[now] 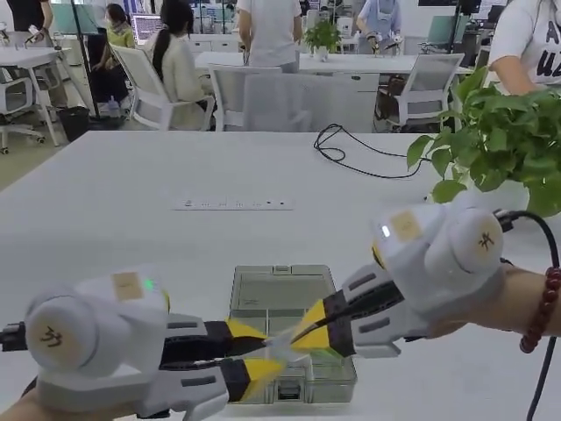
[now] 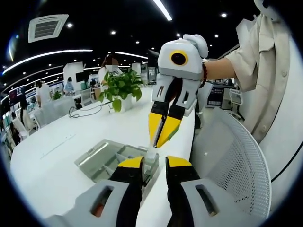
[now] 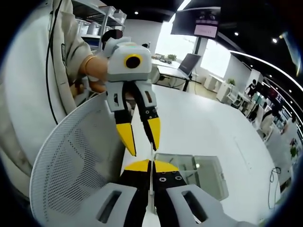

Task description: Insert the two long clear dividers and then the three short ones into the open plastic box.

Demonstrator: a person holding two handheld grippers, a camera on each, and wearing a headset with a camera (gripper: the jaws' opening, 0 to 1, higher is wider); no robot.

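Plastic this thin and clear will likely feel light, stiff and slick, and it could crack if bent, so pinch your divider (image 2: 150, 152) flat across its faces, near one end. Your right gripper (image 3: 151, 165) is clamped on it, holding it in the air just above the near side of the open box (image 1: 280, 285) on the white table (image 1: 131, 193). Your left gripper (image 2: 154, 162) has its jaws parted, tips close beside the strip.

Both the left tool (image 1: 273, 351) and the right tool (image 1: 295, 339) are showing white bodies, black arms and yellow tips. The divider (image 2: 151, 152) and the box (image 1: 273, 294) are looking clear, the desk (image 1: 131, 193) white, the plant (image 1: 508, 132) green, the bracelet (image 1: 543, 307) dark red.
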